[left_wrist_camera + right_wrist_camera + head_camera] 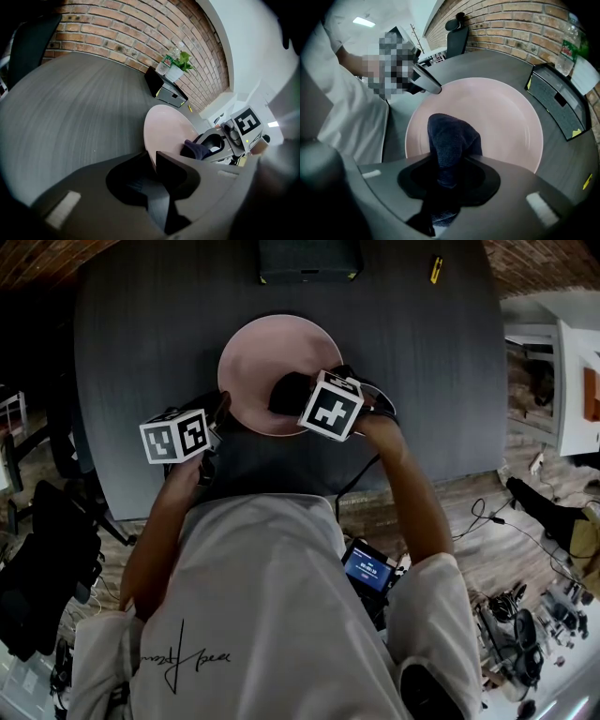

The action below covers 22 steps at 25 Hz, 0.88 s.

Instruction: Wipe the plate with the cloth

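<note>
1. Head view: a pink plate (267, 348) lies flat on a dark grey table (131, 343), and the 2 grippers meet it along the edge nearest the person.
2. The left gripper (152, 159) is clenched on the plate's rim. The rim runs into the narrow gap between its jaws, and the rest of the plate spreads away ahead of them and to their right.
3. The right gripper (451, 164) grasps a dark blue cloth (452, 133). The cloth bulges out just ahead of the jaws and sits on the near part of the plate, inside the rim.
4. Seen from the right gripper, 1 jaw of the left gripper touches the plate's rim ahead and to the left, well apart from the cloth.
5. Beyond the plate, ahead and to the right of the right gripper, a black box (562, 103) stands on the table. A clear bottle (569, 44) stands just behind it, against a brick wall (511, 23).
6. In the left gripper view, a small plant (180, 65) in a white pot stands beside that bottle, far ahead of the jaws.
7. A black office chair (457, 35) stands at the table's far side, ahead of the right gripper.
</note>
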Motion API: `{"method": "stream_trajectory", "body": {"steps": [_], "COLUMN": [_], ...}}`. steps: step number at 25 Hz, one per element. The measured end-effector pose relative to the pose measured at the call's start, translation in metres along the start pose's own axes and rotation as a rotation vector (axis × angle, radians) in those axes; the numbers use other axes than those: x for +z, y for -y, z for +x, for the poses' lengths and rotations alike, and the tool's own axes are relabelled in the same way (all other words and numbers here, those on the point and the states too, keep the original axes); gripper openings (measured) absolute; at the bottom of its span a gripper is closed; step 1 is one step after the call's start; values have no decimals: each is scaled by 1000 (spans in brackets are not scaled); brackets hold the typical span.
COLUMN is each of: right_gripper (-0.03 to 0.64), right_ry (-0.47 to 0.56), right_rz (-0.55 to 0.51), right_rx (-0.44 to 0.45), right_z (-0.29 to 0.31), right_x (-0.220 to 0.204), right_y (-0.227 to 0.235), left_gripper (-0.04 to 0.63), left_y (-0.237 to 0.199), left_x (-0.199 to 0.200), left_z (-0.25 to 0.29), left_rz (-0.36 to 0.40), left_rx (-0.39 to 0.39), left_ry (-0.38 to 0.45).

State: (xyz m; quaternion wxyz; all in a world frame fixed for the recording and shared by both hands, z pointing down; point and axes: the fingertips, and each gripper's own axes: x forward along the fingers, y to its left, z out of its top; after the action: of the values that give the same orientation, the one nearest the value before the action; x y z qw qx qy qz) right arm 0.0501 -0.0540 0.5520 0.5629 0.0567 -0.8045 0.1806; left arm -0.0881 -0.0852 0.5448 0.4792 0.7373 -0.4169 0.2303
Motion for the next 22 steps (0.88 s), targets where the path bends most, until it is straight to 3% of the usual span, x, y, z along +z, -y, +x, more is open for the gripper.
{"method": "stream_trajectory", "body": {"steps": [22], "right_gripper": [124], "right_ry": [91], "right_rz": [117], "right_rx": [-119], "right_z": [-3], "right_x": [8], "right_y": [27], "left_gripper": [77], "left_y": [-2], "left_x": [1], "left_z": [1], "left_rz": [8], "left_rx": [-1], "left_ry": [-3]}}
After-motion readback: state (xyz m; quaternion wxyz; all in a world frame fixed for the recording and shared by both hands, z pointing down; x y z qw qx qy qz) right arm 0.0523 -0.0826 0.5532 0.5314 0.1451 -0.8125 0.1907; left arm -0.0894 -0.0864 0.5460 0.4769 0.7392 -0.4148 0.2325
